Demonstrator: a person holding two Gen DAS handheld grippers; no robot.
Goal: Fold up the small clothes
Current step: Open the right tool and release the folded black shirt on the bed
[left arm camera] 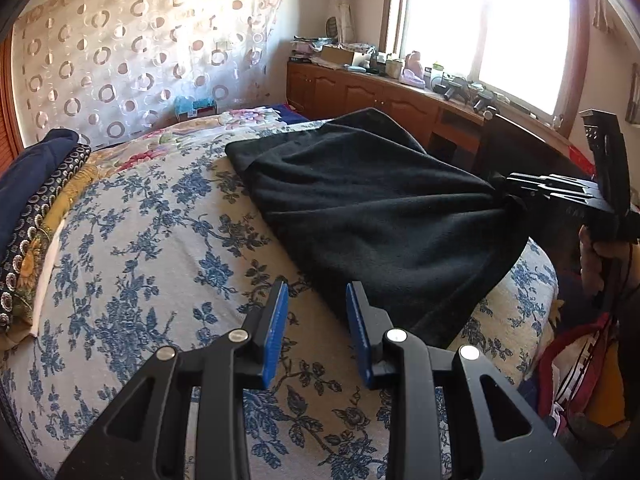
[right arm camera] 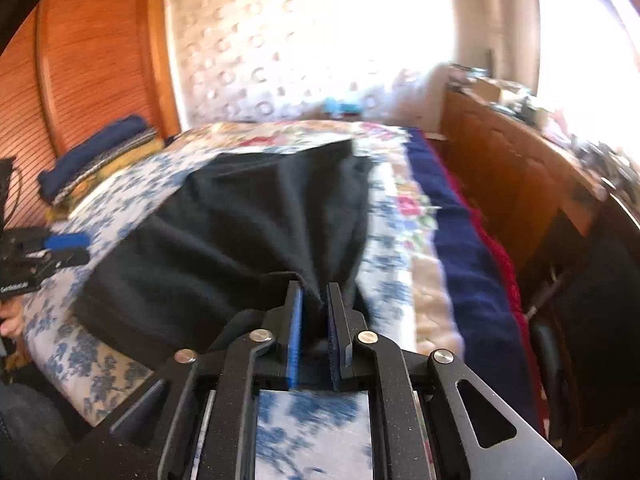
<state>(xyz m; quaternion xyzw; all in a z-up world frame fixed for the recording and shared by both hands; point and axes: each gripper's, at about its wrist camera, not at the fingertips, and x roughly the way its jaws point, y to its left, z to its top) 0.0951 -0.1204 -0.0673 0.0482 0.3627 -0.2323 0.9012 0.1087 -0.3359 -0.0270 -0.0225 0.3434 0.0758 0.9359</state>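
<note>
Legible text: none | left gripper [right arm camera: 60, 250] body, seen at left edge of right wrist view: small white marking, too blurred to read | red bag [left arm camera: 576, 376] right of left gripper: white pattern, unreadable

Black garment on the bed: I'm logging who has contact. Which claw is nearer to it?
Right. The right claw is shut on the black garment, pinching its edge. The left claw is open over the floral bedspread, just beside the garment's near edge.
</note>
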